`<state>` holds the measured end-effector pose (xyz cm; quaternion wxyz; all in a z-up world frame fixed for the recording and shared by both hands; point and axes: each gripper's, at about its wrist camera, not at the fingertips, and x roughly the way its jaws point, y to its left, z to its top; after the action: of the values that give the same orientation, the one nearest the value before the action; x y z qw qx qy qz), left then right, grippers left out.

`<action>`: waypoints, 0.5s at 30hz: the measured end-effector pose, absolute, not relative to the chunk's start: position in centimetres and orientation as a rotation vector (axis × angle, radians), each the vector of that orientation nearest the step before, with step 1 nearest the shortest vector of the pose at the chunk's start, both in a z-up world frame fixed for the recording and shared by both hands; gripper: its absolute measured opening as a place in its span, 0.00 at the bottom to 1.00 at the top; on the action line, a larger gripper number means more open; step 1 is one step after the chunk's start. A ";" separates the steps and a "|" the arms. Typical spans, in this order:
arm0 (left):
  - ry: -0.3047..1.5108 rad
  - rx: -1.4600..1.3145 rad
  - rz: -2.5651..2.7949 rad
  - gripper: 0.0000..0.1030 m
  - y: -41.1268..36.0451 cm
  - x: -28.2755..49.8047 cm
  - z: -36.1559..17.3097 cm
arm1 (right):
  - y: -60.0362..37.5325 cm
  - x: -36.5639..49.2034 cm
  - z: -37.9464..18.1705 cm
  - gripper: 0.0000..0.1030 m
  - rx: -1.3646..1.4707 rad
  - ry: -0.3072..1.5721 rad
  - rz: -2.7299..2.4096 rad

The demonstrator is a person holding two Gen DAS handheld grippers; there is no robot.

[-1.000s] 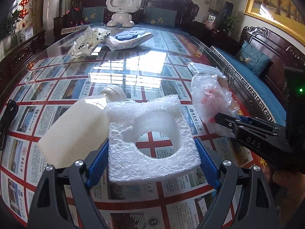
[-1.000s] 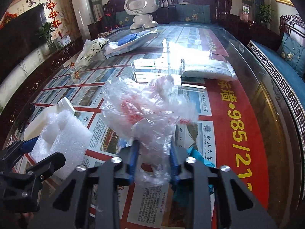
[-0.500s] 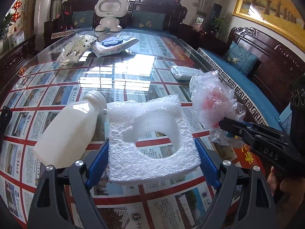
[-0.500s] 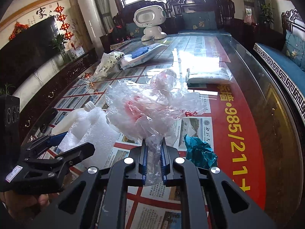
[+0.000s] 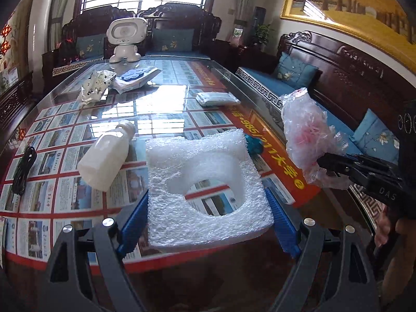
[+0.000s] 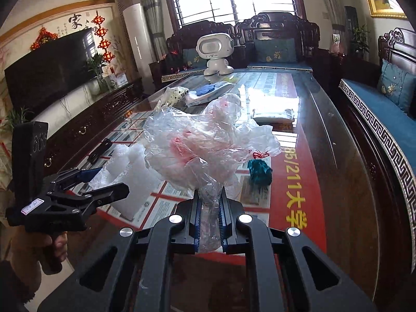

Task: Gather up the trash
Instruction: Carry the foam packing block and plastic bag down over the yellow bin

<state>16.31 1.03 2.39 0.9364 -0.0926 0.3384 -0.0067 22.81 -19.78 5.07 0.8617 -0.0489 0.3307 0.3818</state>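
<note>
A square white foam pad (image 5: pixel 182 182) with a round hole hangs above the glass table (image 5: pixel 161 119), and my left gripper (image 5: pixel 208 208) is shut on its two sides with the blue pads. My right gripper (image 6: pixel 210 208) is shut on the neck of a crumpled clear plastic bag (image 6: pixel 202 140) with pink inside, lifted off the table. From the left wrist that bag (image 5: pixel 304 127) and the right gripper (image 5: pixel 338 163) show at the right. The right wrist view shows the left gripper (image 6: pixel 104 182) and foam (image 6: pixel 130 171) at its left.
On the table lie a white bottle (image 5: pixel 104 156) on its side, a teal crumpled wrapper (image 6: pixel 258 171), a tissue pack (image 5: pixel 217 98), a spotted white bag (image 5: pixel 95 85), a blue-and-white packet (image 5: pixel 137 76), a black cable (image 5: pixel 23 166) and a white toy robot (image 5: pixel 126 39). Dark wooden sofas surround it.
Both grippers rose and drew back from the table with their loads. The right jaws closed tight on the bag's neck. The bottle stayed on the table.
</note>
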 end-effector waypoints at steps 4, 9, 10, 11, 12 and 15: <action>0.698 -0.148 -0.078 0.82 -1.4 10.3 2.6 | -22.2 16.7 5.0 0.11 -0.126 0.685 0.820; 0.702 -0.143 -0.132 0.82 -3.0 3.4 1.9 | -25.8 9.0 3.0 0.11 -0.116 0.746 0.838; 0.707 -0.143 -0.141 0.82 -3.3 2.2 1.6 | -26.4 8.0 2.6 0.11 -0.113 0.760 0.837; 0.712 -0.147 -0.146 0.82 -3.4 1.0 1.2 | -27.0 6.9 2.1 0.11 -0.113 0.773 0.834; 0.718 -0.150 -0.154 0.82 -3.6 -0.1 0.7 | -27.6 5.5 1.5 0.11 -0.114 0.786 0.828; 0.747 -0.172 -0.180 0.82 -3.8 -3.0 -1.1 | -28.7 2.5 -0.2 0.11 -0.098 0.830 0.828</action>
<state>-3.01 -3.75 -1.11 0.9234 -0.0839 0.3641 -0.0877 2.48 -28.74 -0.20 0.8319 -0.0463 0.3914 0.3907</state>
